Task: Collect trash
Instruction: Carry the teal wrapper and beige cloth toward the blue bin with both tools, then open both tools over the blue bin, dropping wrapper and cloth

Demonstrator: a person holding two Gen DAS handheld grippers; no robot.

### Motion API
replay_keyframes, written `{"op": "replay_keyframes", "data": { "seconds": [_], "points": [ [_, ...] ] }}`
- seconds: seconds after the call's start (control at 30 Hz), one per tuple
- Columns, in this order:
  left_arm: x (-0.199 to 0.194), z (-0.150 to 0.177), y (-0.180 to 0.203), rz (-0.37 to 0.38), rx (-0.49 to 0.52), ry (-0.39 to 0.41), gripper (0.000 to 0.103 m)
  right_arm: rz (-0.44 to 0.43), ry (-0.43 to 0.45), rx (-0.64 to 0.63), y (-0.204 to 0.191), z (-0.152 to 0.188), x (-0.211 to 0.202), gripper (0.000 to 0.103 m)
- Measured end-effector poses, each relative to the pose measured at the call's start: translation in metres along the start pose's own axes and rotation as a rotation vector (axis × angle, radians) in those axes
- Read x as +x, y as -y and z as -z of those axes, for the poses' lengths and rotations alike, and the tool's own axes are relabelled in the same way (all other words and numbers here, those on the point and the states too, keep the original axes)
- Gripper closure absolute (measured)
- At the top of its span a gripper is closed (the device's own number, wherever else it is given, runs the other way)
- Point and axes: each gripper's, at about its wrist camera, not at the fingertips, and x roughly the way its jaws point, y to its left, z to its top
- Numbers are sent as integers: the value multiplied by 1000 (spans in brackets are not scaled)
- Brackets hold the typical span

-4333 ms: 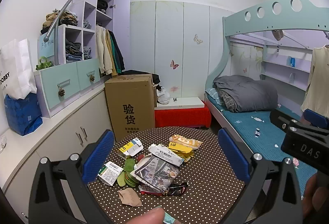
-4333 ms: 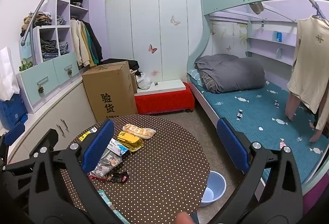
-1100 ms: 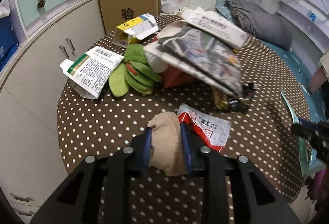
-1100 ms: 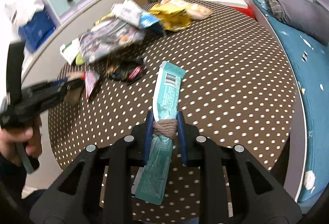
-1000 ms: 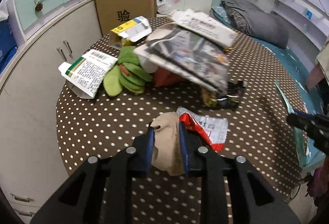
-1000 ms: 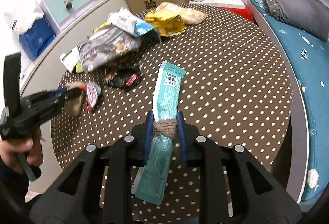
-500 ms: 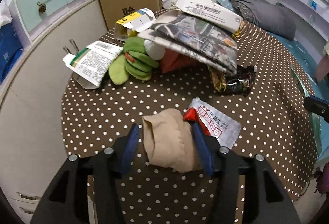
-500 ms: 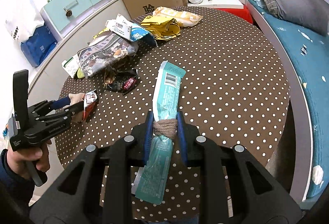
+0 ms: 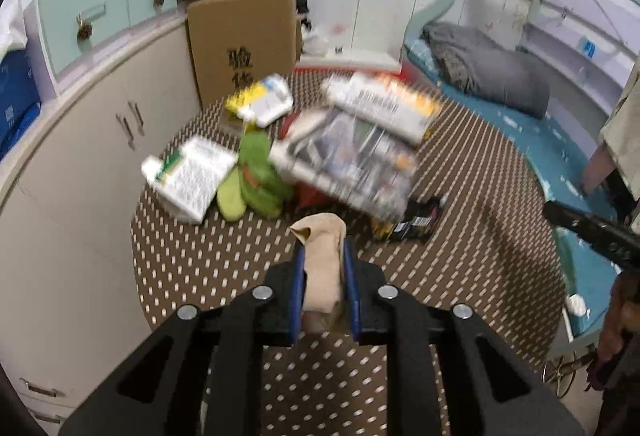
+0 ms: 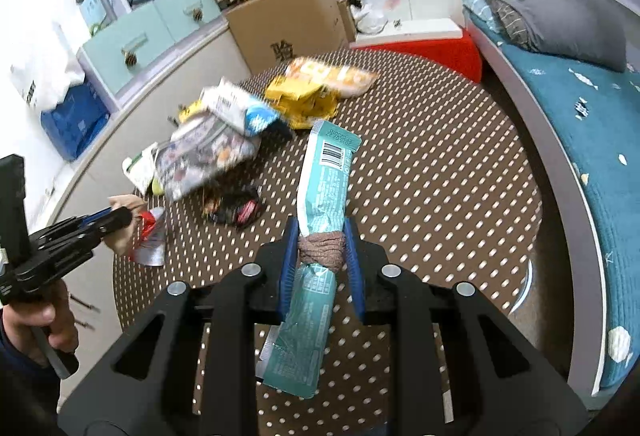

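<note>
Left gripper (image 9: 322, 268) clamps a tan rag (image 9: 322, 256); right gripper (image 10: 322, 236) grips a teal wrapper (image 10: 320, 195) above the worktop (image 10: 440, 175).

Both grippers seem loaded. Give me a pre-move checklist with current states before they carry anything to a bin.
1. Left gripper shut on beige sock: ok.
2. Red-and-white wrapper hangs at the sock in the right wrist view; whether it is pinched too: cannot tell.
3. Right gripper shut on teal wrapper and brown wad: ok.
4. Both loads lifted off the dotted table: ok.
5. Bin in view: not ok.
</note>
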Motion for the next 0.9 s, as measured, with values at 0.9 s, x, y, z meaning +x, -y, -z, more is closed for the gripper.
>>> {"op": "replay_keyframes", "data": {
  "seconds": [0.9],
  "points": [
    [88,-122,294,496,275,5,85,243,142,378,232,-41,-44,80]
  ]
}}
